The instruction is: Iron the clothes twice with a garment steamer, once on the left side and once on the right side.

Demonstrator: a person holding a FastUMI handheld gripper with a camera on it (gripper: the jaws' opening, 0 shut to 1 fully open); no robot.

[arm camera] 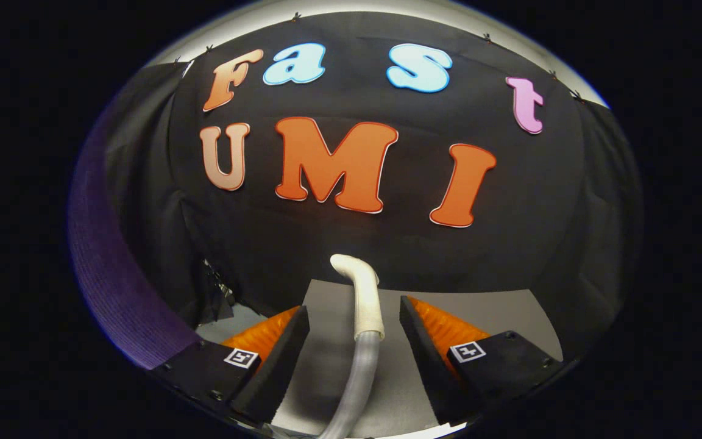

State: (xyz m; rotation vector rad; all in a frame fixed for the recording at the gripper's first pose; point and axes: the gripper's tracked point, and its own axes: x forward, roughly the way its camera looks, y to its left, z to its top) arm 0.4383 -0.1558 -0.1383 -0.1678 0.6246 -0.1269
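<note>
Your gripper [354,347] stands spread: its two fingers sit well apart, one to each side of the steamer hose [360,366], and neither finger touches it. Nothing is grasped. A clear gap of grey surface shows between the hose and each finger. Each finger block carries a small square marker [467,352] on its upper face, one on the left block and one on the right.

Take the steamer hose as your landmark. It runs up the middle line between the fingers, starting below them as a grey, translucent ribbed tube. Level with the fingertips it passes into a white sleeve [368,305]. Beyond the fingertips the white part bends over toward the left and ends in a rounded tip [345,263]. You cannot tell from this view whether that tip is the steamer head or only a bent end of the hose.

Under the hose lies a flat grey surface [497,314], which extends to the right of the hose and a shorter way to its left. Its far edge runs just behind the bent tip of the hose.

Behind the hose rises the booth wall [387,244], a black cloth hung in loose folds. Far to the left of the hose a purple ribbed fabric [107,274] curves along the side; what garment it is cannot be told.
</note>
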